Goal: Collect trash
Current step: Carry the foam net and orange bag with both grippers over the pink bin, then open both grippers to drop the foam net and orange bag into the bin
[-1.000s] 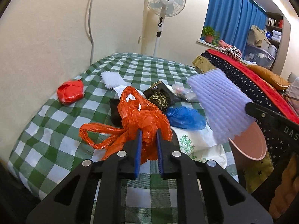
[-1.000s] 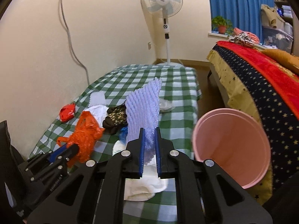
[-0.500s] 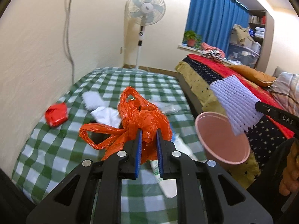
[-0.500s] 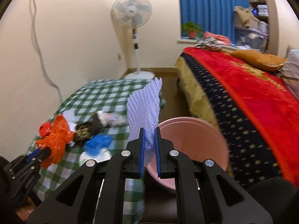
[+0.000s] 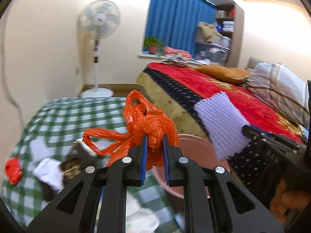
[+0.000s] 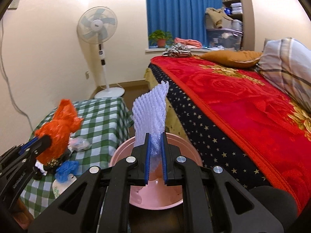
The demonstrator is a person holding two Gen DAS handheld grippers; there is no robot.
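The right tongs (image 6: 155, 163) pinch a white foam net sleeve (image 6: 150, 114) that stands upright directly over the pink bin (image 6: 190, 151), so a release should drop it in. The left tongs (image 5: 154, 162) clamp a crumpled orange plastic bag (image 5: 149, 124), held off the counter (image 5: 58, 114) with the bin just below and to the right; the right hand is nearer.

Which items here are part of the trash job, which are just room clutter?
Job:
orange plastic bag in left gripper
white foam net in right gripper
pink bin
blue wrapper

Clutter:
standing fan
potted plant
orange pillow
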